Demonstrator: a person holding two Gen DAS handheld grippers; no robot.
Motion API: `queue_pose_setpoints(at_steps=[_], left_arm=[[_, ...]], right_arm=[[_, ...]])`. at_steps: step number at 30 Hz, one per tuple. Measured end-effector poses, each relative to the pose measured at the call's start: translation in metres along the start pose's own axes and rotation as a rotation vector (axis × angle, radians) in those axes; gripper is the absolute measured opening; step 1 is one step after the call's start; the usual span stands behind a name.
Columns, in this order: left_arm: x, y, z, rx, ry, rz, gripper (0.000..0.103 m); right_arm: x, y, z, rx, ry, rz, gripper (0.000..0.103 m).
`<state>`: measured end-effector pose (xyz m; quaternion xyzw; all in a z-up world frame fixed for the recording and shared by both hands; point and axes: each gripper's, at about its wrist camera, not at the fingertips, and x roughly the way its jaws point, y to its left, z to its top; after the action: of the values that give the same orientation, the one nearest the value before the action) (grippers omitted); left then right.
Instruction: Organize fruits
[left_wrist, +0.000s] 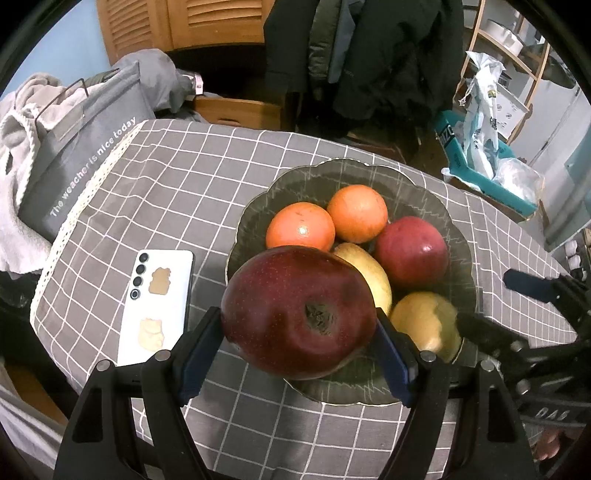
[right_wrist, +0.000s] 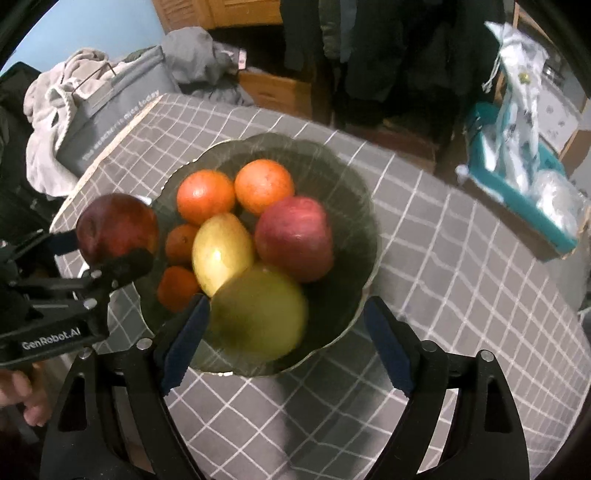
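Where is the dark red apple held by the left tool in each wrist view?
Left wrist view: the dark red apple fills the lower centre, clamped between the left tool's pads, in front of the glass bowl.
Right wrist view: the dark red apple sits at the left edge, beside the bowl's left rim.
Shared landmark: the two oranges at the bowl's far side.

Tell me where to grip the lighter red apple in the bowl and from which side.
Grip the lighter red apple across its widest middle, coming straight down. Its right flank faces bare bowl, so one finger fits there; the other probably must wedge in beside the yellow fruit on its left.
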<state>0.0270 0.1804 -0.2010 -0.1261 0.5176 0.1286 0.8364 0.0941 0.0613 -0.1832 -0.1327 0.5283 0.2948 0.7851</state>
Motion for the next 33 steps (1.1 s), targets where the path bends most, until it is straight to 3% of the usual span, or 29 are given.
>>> queue_pose_setpoints(at_steps=[14, 18, 20, 25, 33], left_arm=[[0.026, -0.025, 0.001, 0.042, 0.081, -0.025, 0.080], [0.025, -0.027, 0.003, 0.044, 0.065, -0.009, 0.081], [0.020, -0.027, 0.005, 0.042, 0.040, -0.004, 0.088], [0.008, -0.028, 0.008, 0.040, -0.001, -0.006, 0.094], [0.002, -0.034, 0.009, 0.063, -0.014, 0.004, 0.095]], right_arm=[[-0.017, -0.028, 0.000, 0.103, -0.019, 0.008, 0.086], [-0.020, -0.029, -0.002, 0.102, -0.024, 0.013, 0.086], [-0.022, -0.030, -0.003, 0.103, -0.027, 0.013, 0.086], [-0.027, -0.033, -0.004, 0.114, -0.040, 0.012, 0.086], [-0.038, -0.040, -0.004, 0.136, -0.060, 0.008, 0.086]])
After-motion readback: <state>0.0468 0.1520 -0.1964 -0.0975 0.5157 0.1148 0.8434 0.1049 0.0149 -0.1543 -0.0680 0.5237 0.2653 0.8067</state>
